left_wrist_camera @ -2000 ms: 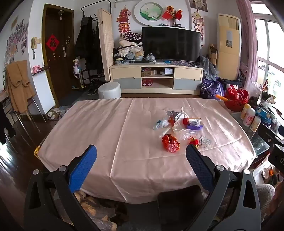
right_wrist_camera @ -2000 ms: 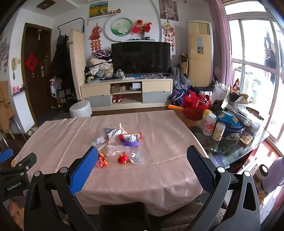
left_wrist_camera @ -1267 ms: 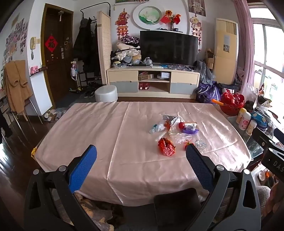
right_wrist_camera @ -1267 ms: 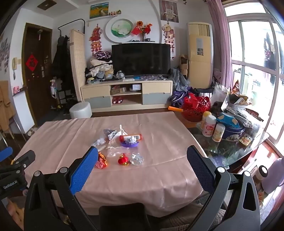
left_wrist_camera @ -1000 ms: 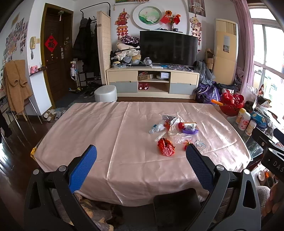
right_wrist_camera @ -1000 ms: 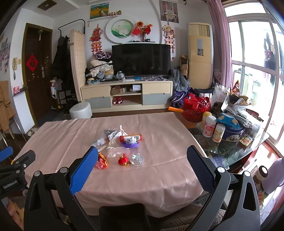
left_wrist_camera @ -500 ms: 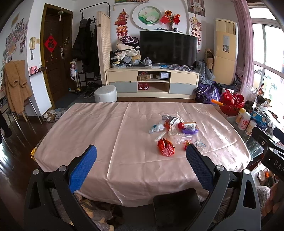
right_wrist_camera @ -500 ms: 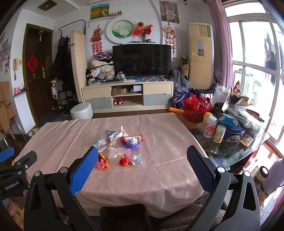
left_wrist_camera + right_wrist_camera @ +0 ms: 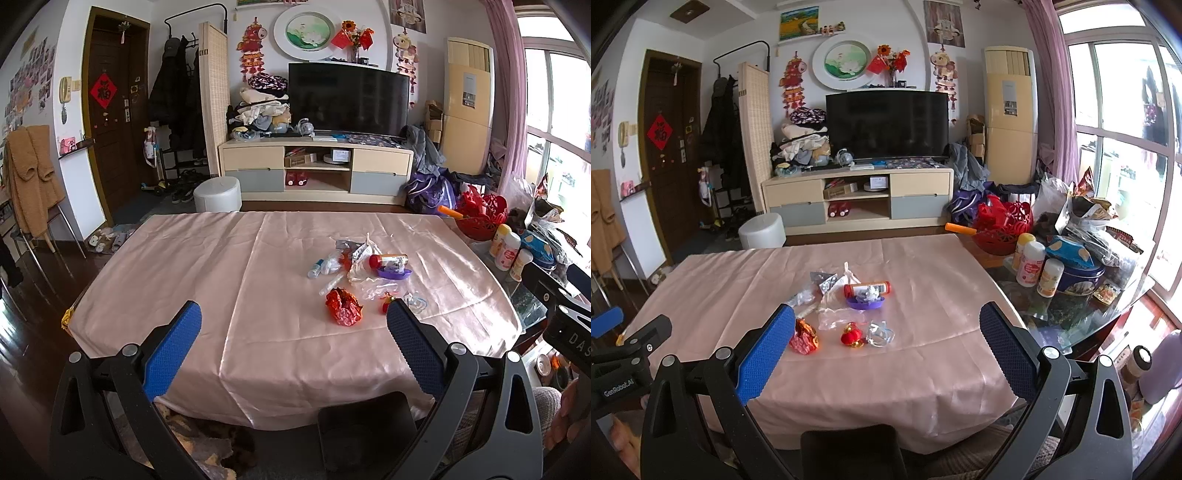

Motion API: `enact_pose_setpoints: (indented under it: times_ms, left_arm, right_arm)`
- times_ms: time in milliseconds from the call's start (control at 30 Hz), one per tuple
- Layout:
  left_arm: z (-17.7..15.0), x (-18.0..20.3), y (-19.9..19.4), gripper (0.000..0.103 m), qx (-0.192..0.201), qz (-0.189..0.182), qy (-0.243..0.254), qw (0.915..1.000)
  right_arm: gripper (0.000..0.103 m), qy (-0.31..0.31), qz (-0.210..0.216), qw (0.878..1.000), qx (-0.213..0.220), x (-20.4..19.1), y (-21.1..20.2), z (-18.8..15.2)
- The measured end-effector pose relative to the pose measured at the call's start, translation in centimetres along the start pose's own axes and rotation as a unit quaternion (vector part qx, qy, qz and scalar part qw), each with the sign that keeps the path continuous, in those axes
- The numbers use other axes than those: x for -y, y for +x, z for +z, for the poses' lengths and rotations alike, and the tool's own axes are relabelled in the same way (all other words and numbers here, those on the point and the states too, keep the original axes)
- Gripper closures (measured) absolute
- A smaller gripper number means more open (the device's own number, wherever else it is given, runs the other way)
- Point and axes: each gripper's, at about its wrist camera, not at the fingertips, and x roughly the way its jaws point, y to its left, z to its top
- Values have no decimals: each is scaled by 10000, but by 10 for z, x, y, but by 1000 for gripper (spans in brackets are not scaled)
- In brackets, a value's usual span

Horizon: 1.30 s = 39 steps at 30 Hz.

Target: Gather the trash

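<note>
A small heap of trash lies on the pink tablecloth (image 9: 207, 266) right of centre: a crumpled red wrapper (image 9: 342, 307) (image 9: 804, 339), a red-capped tube (image 9: 388, 260) (image 9: 867, 287) on a purple dish (image 9: 393, 273) (image 9: 865, 303), clear plastic wrappers (image 9: 373, 286) (image 9: 881, 334) and a small red ornament (image 9: 853, 339). My left gripper (image 9: 293, 325) hangs open over the table's near edge, short of the heap. My right gripper (image 9: 887, 330) is open too, at the near edge with the heap ahead and slightly left. Neither holds anything.
A glass side table at the right carries bottles (image 9: 1030, 264), a blue tin (image 9: 1075, 271) and a red basket (image 9: 1003, 225). A TV cabinet (image 9: 316, 171) and a white stool (image 9: 217, 194) stand beyond the table. A chair draped with a brown garment (image 9: 31, 177) is at the left.
Both views have drawn back and risen slightly from the table over two seconds, then held nearly still. The trash has not moved and both grippers stay open.
</note>
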Motion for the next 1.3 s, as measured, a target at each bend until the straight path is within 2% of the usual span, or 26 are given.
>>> enact_pose_setpoints:
  times_ms: [833,1067,1300]
  left_arm:
    - [0,-1,1,8,3,6,-4,10000]
    - [6,-1,16,8,-85,17,-33,10000]
    - [0,-12,29,8,-180,84,-71,9998]
  right_arm:
    - [3,-3,38,10000,-7,-6,11,4]
    - [3,-18,51,9999,-88,-7,22,6]
    - [3,154,-148,9996,-183,11,32,2]
